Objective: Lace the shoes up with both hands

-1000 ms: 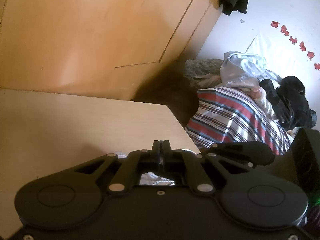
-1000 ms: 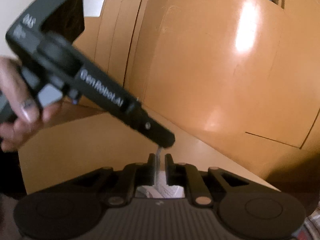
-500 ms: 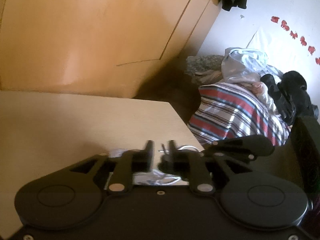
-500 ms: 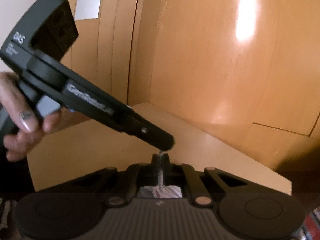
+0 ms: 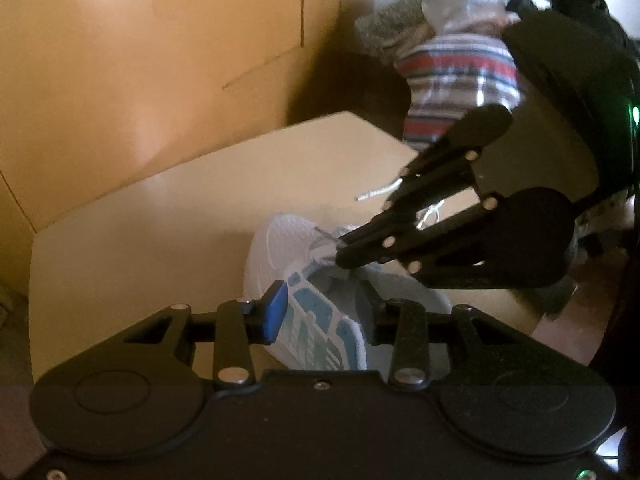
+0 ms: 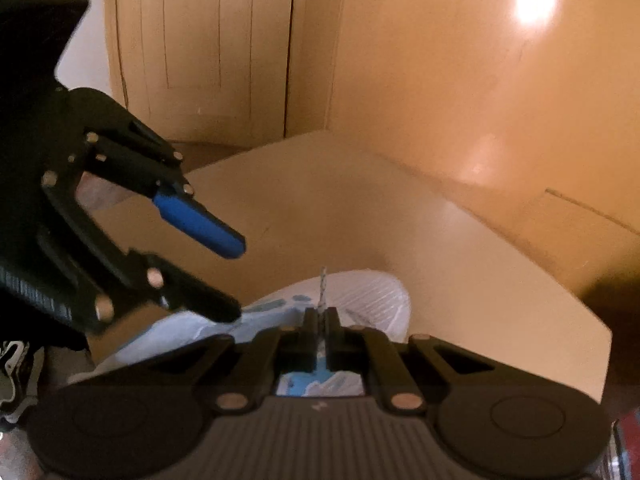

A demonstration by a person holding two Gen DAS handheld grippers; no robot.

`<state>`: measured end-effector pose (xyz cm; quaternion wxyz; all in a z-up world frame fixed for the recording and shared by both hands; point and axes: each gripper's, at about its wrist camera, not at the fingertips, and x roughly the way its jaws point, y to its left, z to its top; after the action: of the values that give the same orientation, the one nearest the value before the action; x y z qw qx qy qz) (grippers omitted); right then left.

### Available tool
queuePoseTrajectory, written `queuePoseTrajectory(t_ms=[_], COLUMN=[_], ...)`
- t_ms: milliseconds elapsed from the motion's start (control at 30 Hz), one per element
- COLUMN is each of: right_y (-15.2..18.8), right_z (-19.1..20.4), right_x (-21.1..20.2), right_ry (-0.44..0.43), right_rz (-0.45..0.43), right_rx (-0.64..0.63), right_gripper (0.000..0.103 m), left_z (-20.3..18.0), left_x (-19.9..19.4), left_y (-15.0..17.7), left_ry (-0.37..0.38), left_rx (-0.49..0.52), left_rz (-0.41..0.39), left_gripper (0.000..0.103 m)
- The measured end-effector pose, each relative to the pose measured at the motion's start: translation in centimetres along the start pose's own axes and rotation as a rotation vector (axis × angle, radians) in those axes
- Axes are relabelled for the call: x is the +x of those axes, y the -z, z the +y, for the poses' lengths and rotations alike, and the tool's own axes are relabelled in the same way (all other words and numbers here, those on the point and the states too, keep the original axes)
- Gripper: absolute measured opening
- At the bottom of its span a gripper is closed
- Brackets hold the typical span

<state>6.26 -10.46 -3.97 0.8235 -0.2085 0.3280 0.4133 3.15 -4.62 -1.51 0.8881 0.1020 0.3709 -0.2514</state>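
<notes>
A white shoe (image 5: 276, 248) with a blue-patterned side lies on the pale wooden table (image 5: 160, 240). My left gripper (image 5: 322, 312) is open, angled down over the shoe, its blue pad (image 5: 276, 312) beside the patterned side and the shoe's rim between the jaws. My right gripper (image 5: 344, 258) reaches in from the right, shut at the shoe's throat. In the right wrist view my right gripper (image 6: 321, 320) is shut on a white lace (image 6: 323, 280) whose tip sticks up. The left gripper (image 6: 236, 280) hangs at the left, its lower finger on the shoe (image 6: 368, 300). Another lace end (image 5: 376, 193) lies on the table.
Orange-brown wardrobe doors (image 5: 140, 60) stand close behind the table. A pile of striped and dark clothes (image 5: 460, 76) lies past the table's right edge. A panelled door (image 6: 200, 40) shows at the back in the right wrist view.
My left gripper let go of the lace tip, opened, rolled and dipped down onto the shoe. My right gripper closed on the lace and holds it.
</notes>
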Motion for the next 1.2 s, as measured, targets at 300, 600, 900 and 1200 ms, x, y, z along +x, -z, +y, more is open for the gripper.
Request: queuePoseTrajectory(t_ms=[300,600,900,1200], right_y=[-0.1,-0.9,-1.7,4.7], right_z=[-0.1,0.2,-0.1,-2.5], right_x=[0.8,4.5,6.3,4.7], right_ry=[-0.049,-0.054,-0.052,-0.047], right_rz=[0.112,0.168,0.171,0.147], right_rx=[0.064,0.118,0.135,0.128], right_gripper=[0.003,0.003,0.003,0.004], left_z=[-0.9,-0.5,-0.4,-0.6], left_x=[1.7,1.9,1.7,1.3], left_y=[0.5,0.5,0.3,0.4], left_ry=[-0.016,-0.038,-0.038,-0.037], left_rx=[0.049,0.016,0.007,0.006], left_rz=[0.039,0.05,0.05,0.05], left_gripper=[0.016,0.012,0.012,0.012])
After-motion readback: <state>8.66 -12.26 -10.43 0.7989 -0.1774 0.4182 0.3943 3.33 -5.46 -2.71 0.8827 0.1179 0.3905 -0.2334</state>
